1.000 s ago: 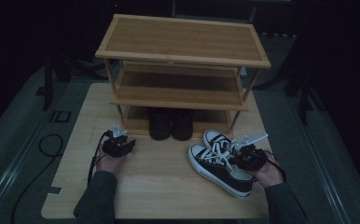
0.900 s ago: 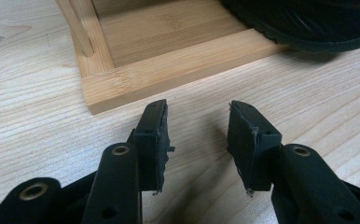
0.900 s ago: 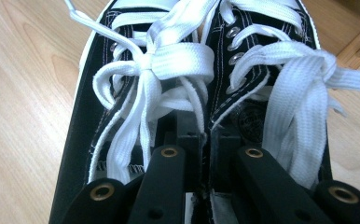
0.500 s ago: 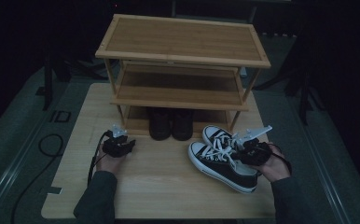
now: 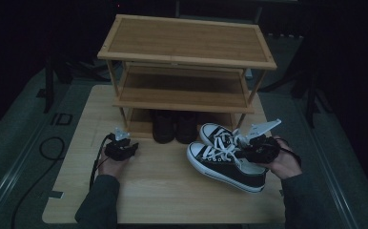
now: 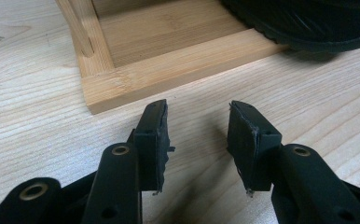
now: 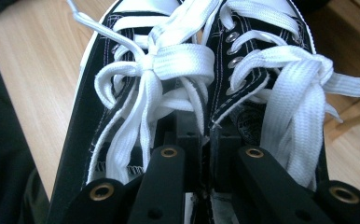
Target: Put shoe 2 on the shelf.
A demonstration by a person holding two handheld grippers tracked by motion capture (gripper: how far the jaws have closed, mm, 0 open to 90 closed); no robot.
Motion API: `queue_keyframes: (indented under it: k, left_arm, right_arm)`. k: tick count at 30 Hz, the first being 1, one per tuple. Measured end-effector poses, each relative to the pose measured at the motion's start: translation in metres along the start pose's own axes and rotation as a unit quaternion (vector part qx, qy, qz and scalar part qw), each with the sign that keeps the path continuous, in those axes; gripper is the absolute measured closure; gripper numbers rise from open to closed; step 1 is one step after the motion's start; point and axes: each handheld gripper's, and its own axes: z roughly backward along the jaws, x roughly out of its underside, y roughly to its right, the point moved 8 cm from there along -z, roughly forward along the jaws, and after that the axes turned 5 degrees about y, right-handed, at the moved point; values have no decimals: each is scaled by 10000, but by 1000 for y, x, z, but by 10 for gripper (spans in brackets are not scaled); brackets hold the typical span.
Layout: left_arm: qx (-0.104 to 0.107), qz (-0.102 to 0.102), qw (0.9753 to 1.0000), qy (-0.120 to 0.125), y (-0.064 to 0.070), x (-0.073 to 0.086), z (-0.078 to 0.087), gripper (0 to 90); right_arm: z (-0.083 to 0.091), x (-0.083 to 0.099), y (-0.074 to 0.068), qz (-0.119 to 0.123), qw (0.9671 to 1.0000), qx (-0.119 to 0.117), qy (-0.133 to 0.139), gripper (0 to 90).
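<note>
1. Over on the left, the left gripper rests low on the table, its jaws standing well apart with nothing between them; in the left gripper view they point at the front corner of the rack's bottom frame.
2. In the middle stands the bamboo shoe rack, 3 tiers, with a pair of dark shoes already tucked on its lowest level. The upper 2 shelves look bare.
3. To the right, the pair of black sneakers with white laces sits on the table just in front of the rack's right leg, not yet shelved.
4. At the far right, the right gripper has its jaws pinched tight on the inner collars of both sneakers, where the 2 shoes meet; the right gripper view shows the jaws nearly touching.
5. I'd judge the job about half done: 1 pair stowed, this pair gripped but waiting to be lifted onto a shelf.
</note>
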Motion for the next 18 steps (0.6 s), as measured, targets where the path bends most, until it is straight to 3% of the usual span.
queue_keyframes:
  k: [11, 18]
  left_arm:
    - [-9, -2, 10000, -5, 0, 0, 0, 585]
    - [-12, 8, 10000, 4, 0, 0, 0, 585]
  right_arm:
    - [11, -35, -13, 443, 9981, -400, 127, 852]
    - [13, -55, -17, 573, 9967, -480, 303, 852]
